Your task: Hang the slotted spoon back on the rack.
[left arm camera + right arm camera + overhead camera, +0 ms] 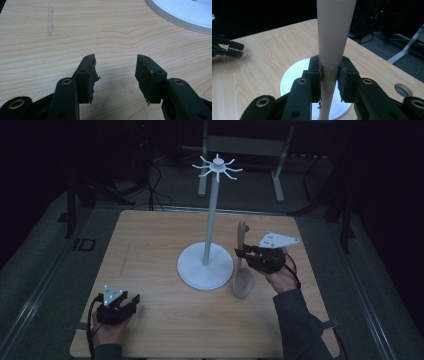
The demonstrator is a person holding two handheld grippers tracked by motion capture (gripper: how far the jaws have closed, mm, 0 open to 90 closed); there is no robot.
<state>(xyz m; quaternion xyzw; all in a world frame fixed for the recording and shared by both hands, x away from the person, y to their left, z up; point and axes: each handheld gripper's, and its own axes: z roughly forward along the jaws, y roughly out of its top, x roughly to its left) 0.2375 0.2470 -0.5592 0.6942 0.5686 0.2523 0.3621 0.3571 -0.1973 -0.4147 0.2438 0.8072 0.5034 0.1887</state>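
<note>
My left gripper [131, 301] rests on the worktop [150, 245], fingers [88, 75] apart and empty. Mid-worktop stands the white hook stand [206, 265]. My right gripper [243, 254] has its fingers clamped on the spoon [243, 280] handle, bowl hanging down beside the stand's base. I judge hanging comes next: lift to a hook [234, 170].
</note>
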